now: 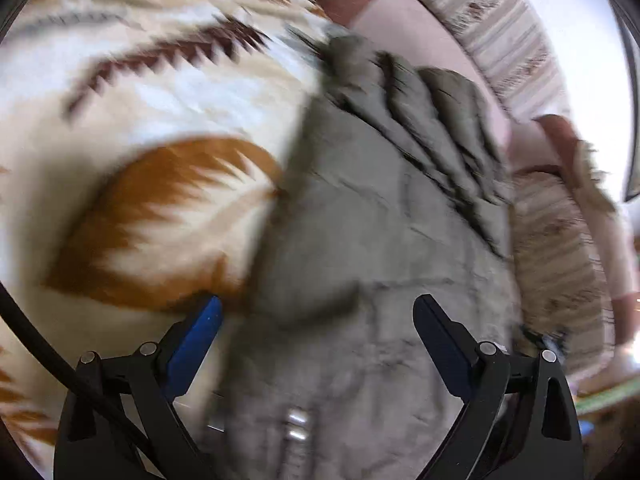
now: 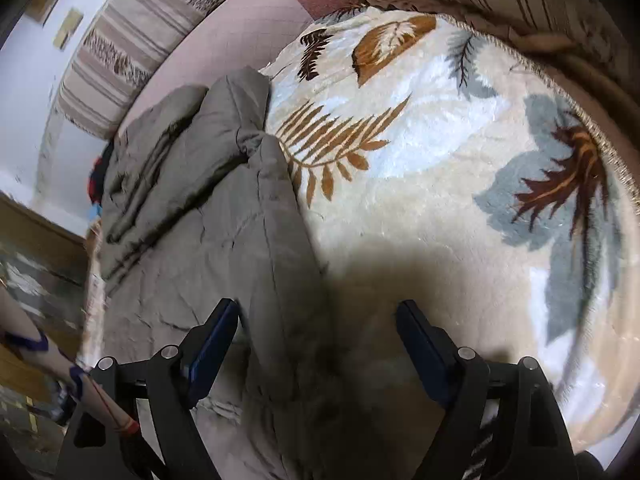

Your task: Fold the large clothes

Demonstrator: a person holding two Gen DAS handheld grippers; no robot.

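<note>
The grey-olive quilted padded garment [image 2: 208, 216] lies flat on a cream plush blanket with brown, orange and grey-blue leaf print [image 2: 440, 168], which gives it a broad, soft surface for folding. Its far end is bunched into thick rolled folds, probably a sleeve or hood turned inward; the flat body panel runs back toward both cameras.

The right gripper [image 2: 316, 344] hangs over the garment's long right edge with its jaws spread wide and nothing between them. The left blue pad sits above the fabric, the right pad above bare blanket, so the edge passes between the fingers, a placement suited to pinching that edge.

The left gripper [image 1: 318, 336] is likewise wide apart and empty. The left wrist view is motion-blurred, so contact cannot be confirmed, but the garment [image 1: 360, 220] fills the space between and ahead of the fingers, with its opposite edge just beside the left pad
</note>
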